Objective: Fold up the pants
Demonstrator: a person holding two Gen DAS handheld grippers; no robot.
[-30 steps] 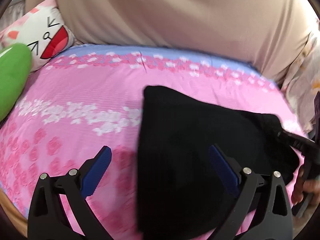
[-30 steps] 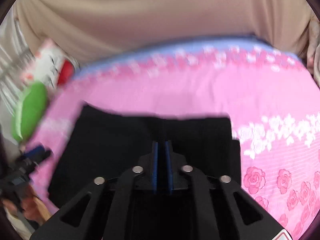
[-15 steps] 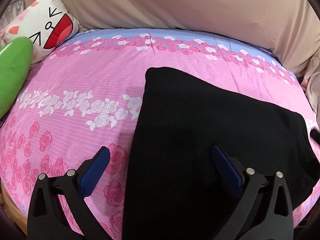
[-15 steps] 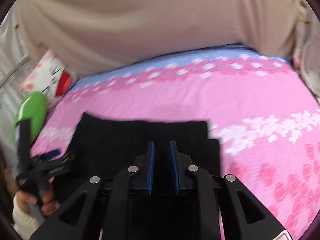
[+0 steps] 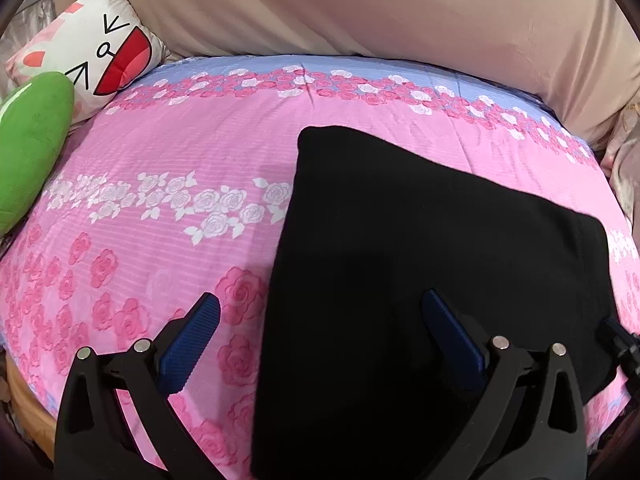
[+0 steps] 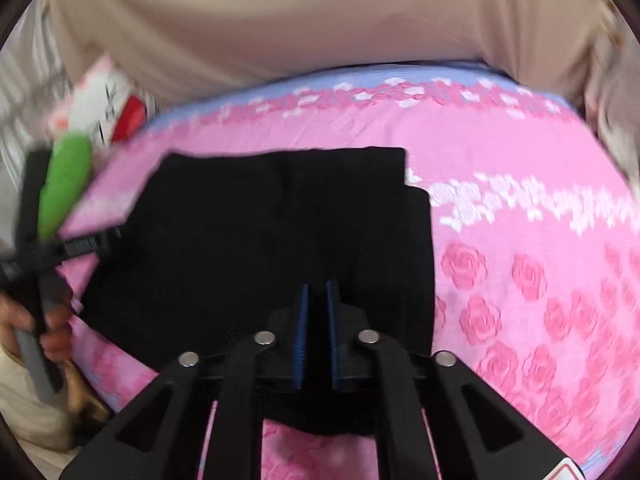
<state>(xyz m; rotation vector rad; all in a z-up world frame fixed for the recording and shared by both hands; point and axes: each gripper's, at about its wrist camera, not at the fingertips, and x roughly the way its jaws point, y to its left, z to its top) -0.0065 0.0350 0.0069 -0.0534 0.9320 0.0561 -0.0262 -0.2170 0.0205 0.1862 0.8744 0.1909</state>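
Observation:
The black pants [image 5: 420,264] lie folded into a flat rectangle on the pink rose bedsheet [image 5: 168,200]. My left gripper [image 5: 320,320] is wide open and empty above the pants' near left edge, one blue pad over the sheet, the other over the cloth. In the right wrist view the folded pants [image 6: 272,232] fill the middle. My right gripper [image 6: 317,308] hovers over their near edge with its jaws a narrow gap apart and nothing between them. The left gripper [image 6: 84,244] shows at the far left there.
A beige cushion [image 5: 360,12] runs along the back of the bed. A cat-face pillow [image 5: 92,44] and a green plush [image 5: 28,152] sit at the back left. A wooden bed edge [image 5: 28,408] shows at the lower left.
My right gripper has opened slightly and let go of the pants, which now lie flat. My left gripper has stayed open and pulled back a little.

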